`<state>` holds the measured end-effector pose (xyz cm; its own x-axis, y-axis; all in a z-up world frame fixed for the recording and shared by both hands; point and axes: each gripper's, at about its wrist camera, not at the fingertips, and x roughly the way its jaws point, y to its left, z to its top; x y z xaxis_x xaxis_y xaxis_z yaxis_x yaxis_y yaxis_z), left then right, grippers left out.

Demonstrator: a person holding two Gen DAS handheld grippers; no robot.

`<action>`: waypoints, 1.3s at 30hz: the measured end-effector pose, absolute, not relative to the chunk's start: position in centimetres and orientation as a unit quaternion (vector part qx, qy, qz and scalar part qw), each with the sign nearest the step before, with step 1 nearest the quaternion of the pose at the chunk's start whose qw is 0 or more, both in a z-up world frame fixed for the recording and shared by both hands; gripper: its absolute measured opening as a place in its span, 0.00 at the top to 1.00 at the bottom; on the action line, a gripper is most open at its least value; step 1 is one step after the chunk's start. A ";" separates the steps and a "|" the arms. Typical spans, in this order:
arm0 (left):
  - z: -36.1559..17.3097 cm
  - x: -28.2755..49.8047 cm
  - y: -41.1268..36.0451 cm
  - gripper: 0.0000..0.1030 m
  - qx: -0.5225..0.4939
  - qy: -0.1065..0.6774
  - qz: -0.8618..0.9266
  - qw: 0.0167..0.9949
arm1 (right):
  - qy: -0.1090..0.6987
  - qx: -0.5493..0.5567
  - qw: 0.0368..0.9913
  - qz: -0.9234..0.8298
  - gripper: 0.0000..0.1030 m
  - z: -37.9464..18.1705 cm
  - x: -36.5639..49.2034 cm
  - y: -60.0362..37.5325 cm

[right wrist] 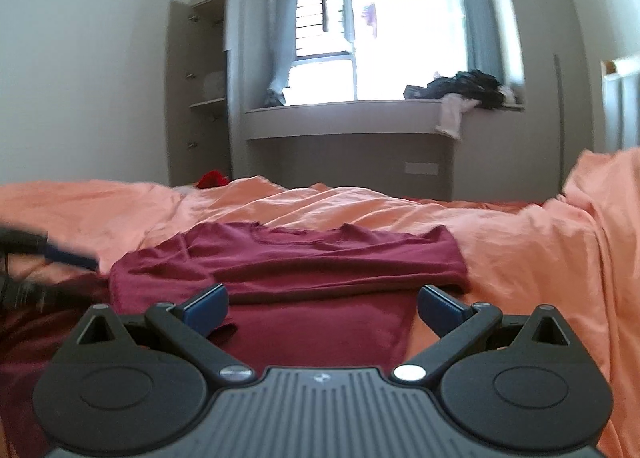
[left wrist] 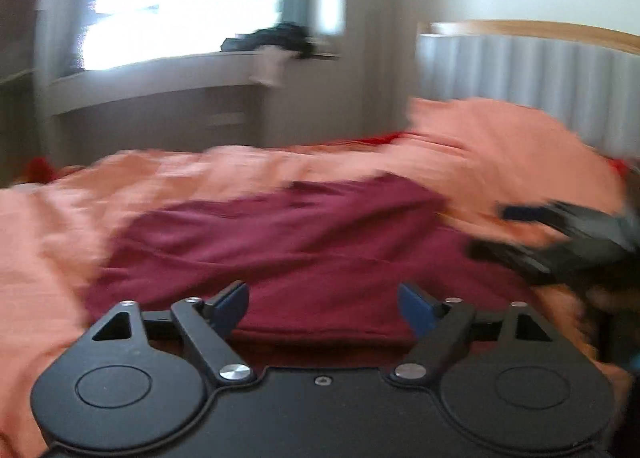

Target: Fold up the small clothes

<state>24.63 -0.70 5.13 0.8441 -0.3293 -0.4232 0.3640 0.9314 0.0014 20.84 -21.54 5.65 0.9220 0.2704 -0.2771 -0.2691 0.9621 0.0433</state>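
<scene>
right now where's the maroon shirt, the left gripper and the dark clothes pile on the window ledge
maroon shirt [right wrist: 320, 258]: right wrist view, on the folded upper layer
left gripper [left wrist: 322, 308]: left wrist view, midway between its open fingertips
dark clothes pile [right wrist: 468, 87]: right wrist view, on the middle of the heap

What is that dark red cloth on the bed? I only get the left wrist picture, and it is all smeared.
Observer: A maroon T-shirt; the right wrist view shows its upper part folded over the lower.
Operator: Are the other tongs holding it?
Observer: No. The right tongs stand open over the shirt's lower part, gripping nothing.
Operator: Anything left of the window?
Observer: A tall cupboard, door open, shelves showing.
</scene>
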 end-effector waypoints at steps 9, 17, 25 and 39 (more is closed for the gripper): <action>5.2 35.6 10.4 0.18 -0.014 0.272 0.018 0.962 | 0.130 -0.070 0.970 0.193 0.00 4.9 20.3 -17.4; 1.9 43.9 15.7 0.38 -0.106 0.356 0.037 0.928 | 0.148 -0.078 0.963 0.212 0.00 3.8 21.3 -16.0; 0.8 43.8 17.0 0.95 -0.152 0.350 0.052 0.923 | 0.156 -0.075 0.961 0.214 0.00 3.4 21.6 -16.0; 2.2 40.3 17.1 0.43 -0.102 0.341 0.032 0.934 | 0.160 -0.078 0.961 0.213 0.00 3.3 21.7 -15.9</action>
<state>40.31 17.08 2.23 0.7650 -0.0100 -0.6439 -0.1294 0.9771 -0.1690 21.71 -15.90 3.28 0.8585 0.3841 -0.3398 -0.4340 0.8972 -0.0820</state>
